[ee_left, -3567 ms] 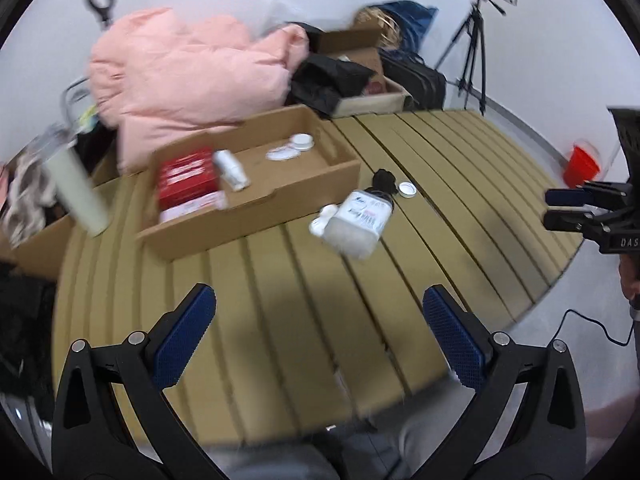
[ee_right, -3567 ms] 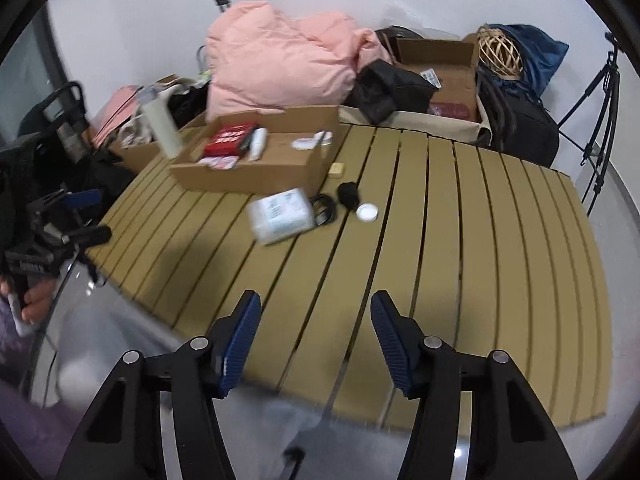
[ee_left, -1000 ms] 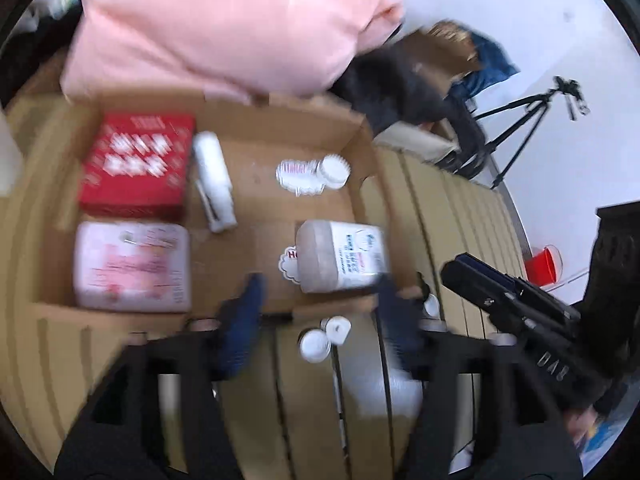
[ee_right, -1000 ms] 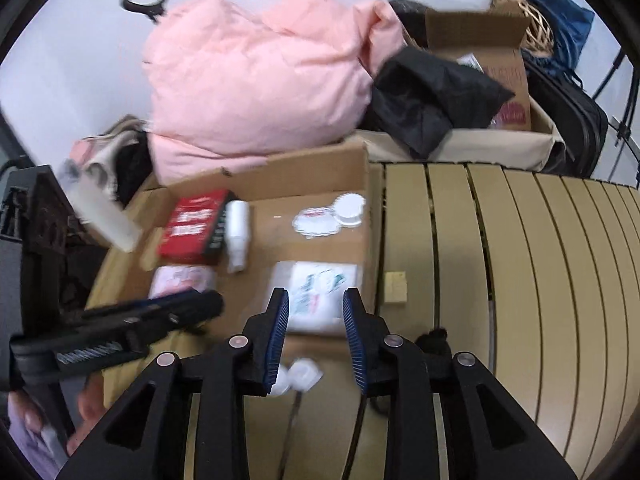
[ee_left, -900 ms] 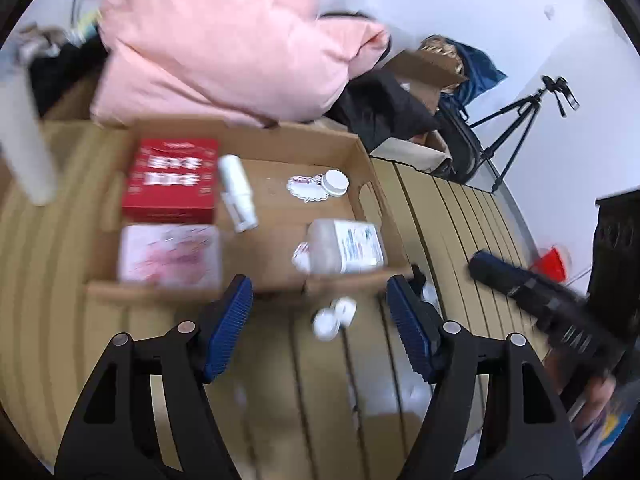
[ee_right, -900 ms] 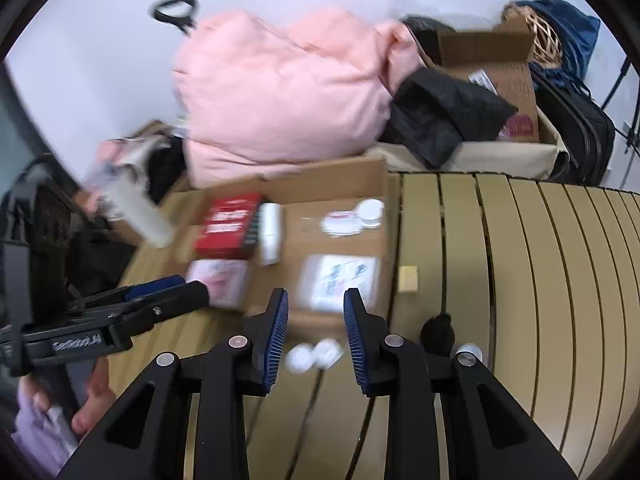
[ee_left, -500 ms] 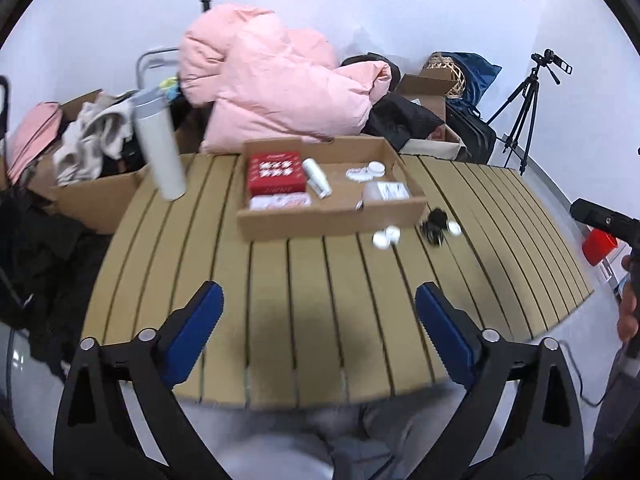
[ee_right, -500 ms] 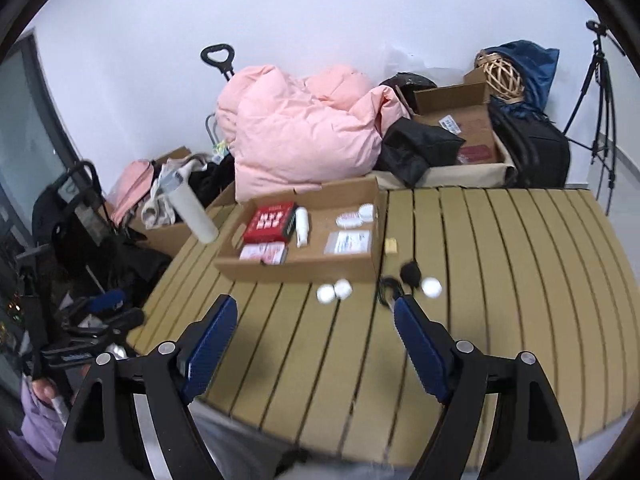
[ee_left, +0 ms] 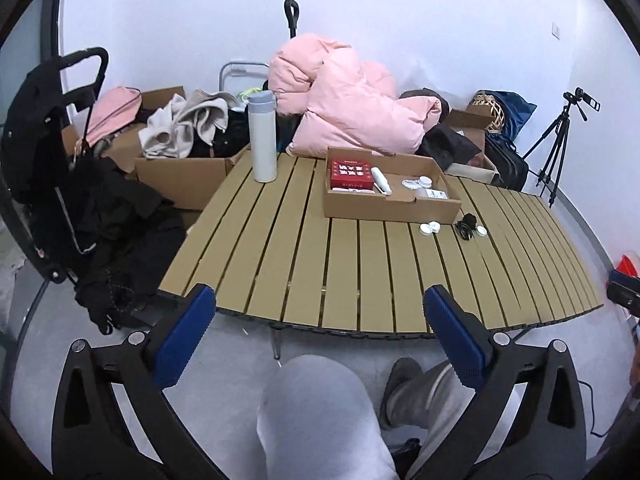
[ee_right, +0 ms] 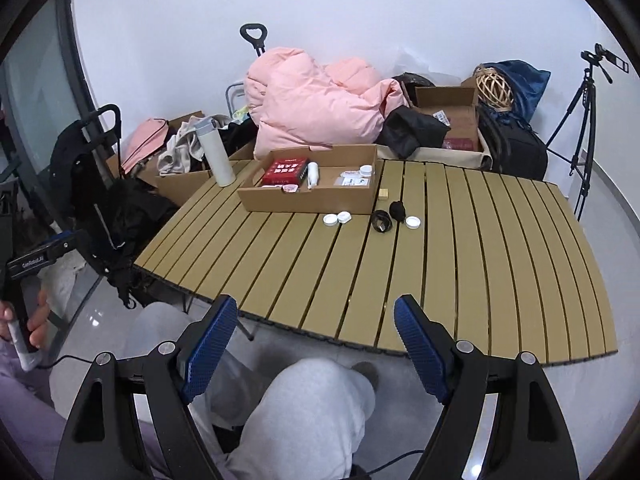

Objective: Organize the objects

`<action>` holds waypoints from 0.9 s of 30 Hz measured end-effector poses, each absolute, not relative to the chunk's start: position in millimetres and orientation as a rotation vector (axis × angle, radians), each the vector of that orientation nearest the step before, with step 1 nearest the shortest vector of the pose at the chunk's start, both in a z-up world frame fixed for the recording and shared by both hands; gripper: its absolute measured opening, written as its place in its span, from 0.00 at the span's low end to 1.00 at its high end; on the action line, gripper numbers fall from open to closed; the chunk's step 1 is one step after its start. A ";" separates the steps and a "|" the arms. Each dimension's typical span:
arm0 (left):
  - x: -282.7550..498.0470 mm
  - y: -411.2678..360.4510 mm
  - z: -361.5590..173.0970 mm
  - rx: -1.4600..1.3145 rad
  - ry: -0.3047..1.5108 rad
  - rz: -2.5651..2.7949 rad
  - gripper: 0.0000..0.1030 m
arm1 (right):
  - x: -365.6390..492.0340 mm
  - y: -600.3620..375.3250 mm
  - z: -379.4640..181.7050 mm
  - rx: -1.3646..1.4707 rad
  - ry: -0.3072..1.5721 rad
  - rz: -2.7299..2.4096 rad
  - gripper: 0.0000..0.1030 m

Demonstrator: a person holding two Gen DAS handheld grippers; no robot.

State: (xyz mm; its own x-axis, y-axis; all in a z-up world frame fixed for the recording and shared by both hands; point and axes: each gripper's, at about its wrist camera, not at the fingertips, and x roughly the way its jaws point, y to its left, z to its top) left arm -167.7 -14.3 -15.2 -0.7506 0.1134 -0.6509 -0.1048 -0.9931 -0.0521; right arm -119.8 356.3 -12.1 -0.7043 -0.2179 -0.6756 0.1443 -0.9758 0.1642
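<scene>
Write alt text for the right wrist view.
The open, empty right gripper hangs over grey-trousered knees, short of a slatted wooden table. Far across it, a cardboard box holds a red packet; three white caps and a black cable lie just outside.

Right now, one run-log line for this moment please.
left gripper: open, empty | right gripper: open, empty | cardboard box: filled | white caps: on table
</scene>
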 end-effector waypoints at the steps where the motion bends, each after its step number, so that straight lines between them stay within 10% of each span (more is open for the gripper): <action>1: -166.2 -12.8 -16.6 -1.058 -0.014 2.833 1.00 | -114.7 356.8 -13.2 1.098 -0.155 -2.732 0.82; 21: -280.5 63.2 -82.0 -1.158 0.006 2.677 1.00 | -182.0 374.1 -63.5 1.126 -0.200 -2.761 0.81; 27: -372.5 146.1 -135.4 -1.223 0.104 2.509 0.96 | -263.9 364.5 -101.3 1.138 -0.102 -2.712 0.62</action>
State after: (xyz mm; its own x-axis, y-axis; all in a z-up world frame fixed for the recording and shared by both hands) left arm -372.5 146.1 -135.4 -0.5681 0.2746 -0.7758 -0.3381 -0.9373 -0.0842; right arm -263.9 364.5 -101.3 -0.6841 -0.2081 -0.6991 0.1551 -0.9780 0.1394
